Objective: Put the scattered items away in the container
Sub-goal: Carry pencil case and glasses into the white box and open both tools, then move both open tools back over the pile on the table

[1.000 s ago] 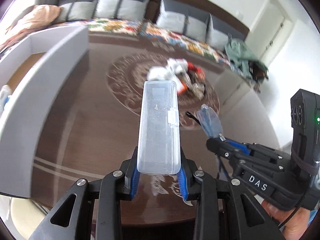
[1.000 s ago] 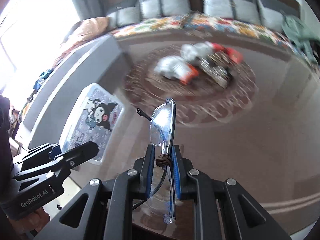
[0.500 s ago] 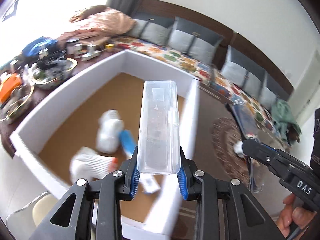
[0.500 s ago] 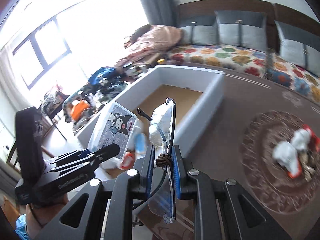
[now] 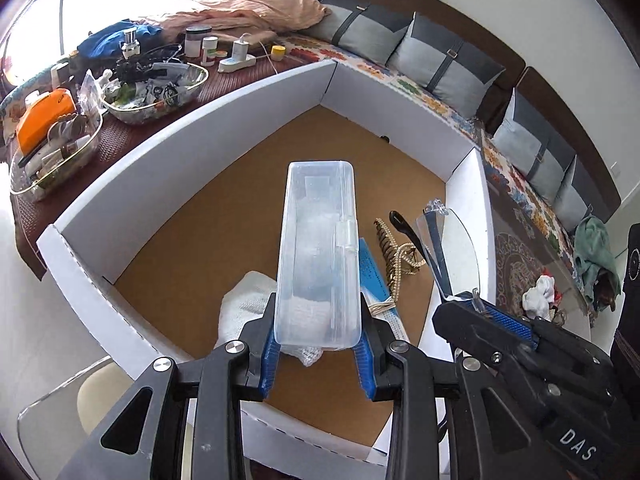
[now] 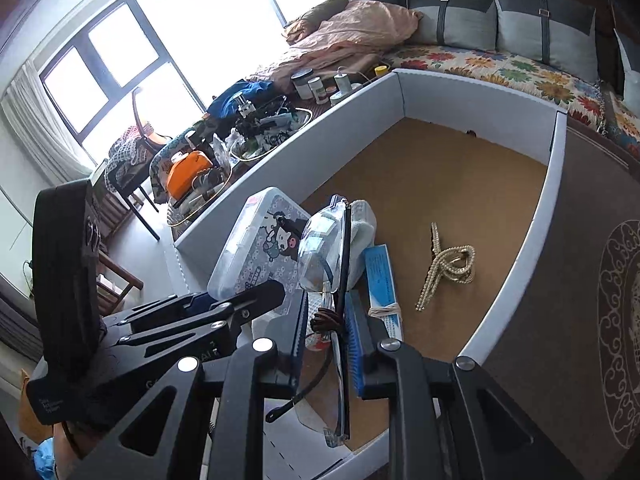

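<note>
Clear plastic, in the form of a long case (image 5: 318, 256), is clamped between the blue pads of the left hand-held gripper (image 5: 318, 354), its jaws narrowly parted by the width of the case. The case is held above the box (image 5: 120, 216), a white-walled container with a brown cardboard floor, over the near part of that floor. A pair of glasses (image 6: 326, 256) is seen between the pads of the right hand-held gripper (image 6: 326, 330), whose jaws are opening; a gap shows on either side of the frame, and whether either pad touches it cannot be told. The glasses are also above the box, close to its right wall. On the box floor a white sock (image 5: 248, 308) lies under the case, a blue packet (image 6: 382, 280) lies just beside it, and a bead chain (image 6: 448, 266) lies further toward the right wall. Outside the box, to its left, glass bowls (image 5: 156, 92) of small items are set on the worktop (image 5: 224, 76). To the right of the box, more items (image 5: 538, 296) are left on the worktop, well apart from the container.
</note>
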Motion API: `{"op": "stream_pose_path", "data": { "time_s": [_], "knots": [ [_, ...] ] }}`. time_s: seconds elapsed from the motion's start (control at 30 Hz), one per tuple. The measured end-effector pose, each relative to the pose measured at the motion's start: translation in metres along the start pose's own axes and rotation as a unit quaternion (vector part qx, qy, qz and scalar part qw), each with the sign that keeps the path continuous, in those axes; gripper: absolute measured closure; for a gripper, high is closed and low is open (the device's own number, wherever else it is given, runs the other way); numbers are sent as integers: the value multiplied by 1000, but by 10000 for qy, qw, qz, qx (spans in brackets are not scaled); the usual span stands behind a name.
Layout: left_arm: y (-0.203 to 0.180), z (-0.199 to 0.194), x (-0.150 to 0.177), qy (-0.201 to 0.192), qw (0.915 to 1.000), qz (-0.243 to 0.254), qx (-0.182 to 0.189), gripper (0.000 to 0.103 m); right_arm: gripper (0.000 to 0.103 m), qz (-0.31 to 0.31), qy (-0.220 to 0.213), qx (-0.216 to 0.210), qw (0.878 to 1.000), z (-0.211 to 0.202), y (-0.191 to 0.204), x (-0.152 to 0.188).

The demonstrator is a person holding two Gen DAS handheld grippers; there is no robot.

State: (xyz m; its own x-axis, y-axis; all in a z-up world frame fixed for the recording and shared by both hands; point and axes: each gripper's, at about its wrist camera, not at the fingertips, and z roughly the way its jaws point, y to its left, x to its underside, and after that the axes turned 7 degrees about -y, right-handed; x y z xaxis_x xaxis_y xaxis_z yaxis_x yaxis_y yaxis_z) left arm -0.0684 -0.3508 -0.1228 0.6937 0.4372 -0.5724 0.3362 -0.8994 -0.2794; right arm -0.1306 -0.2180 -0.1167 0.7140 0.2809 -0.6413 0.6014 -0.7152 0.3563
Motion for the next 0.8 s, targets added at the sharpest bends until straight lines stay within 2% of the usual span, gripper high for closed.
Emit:
{"op": "stream_pose_path", "data": {
  "time_s": [0.07, 0.1, 0.13, 0.17, 0.47, 0.67, 0.8],
  "knots": [
    [3, 3, 0, 81, 9999, -74, -75, 69, 78, 83, 36, -31, 10000, 4, -2, 3],
    [4, 2, 0, 67, 9999, -100, -96, 67, 74, 125, 37, -32, 9999, 5, -2, 4],
    [5, 0, 0, 32, 9999, -116, -111, 66, 65, 162, 6, -33, 9999, 4, -3, 5],
    [6, -2, 0, -2, 9998, -131, -125, 64, 64, 182, -64, -25, 9998, 1, -3, 4],
    [2, -15, 0, -119, 9997, -154, -114, 63, 64, 267, -265, 60, 9993, -21, -7, -7],
    [3, -28, -6, -243, 9992, -191, -259, 63, 64, 416, -400, 100, 9983, -38, -14, -9],
    [-11, -39, -3, -305, 9993, -79, -202, 63, 63, 527, -507, 130, 9972, -55, -23, -3]
  ]
}}
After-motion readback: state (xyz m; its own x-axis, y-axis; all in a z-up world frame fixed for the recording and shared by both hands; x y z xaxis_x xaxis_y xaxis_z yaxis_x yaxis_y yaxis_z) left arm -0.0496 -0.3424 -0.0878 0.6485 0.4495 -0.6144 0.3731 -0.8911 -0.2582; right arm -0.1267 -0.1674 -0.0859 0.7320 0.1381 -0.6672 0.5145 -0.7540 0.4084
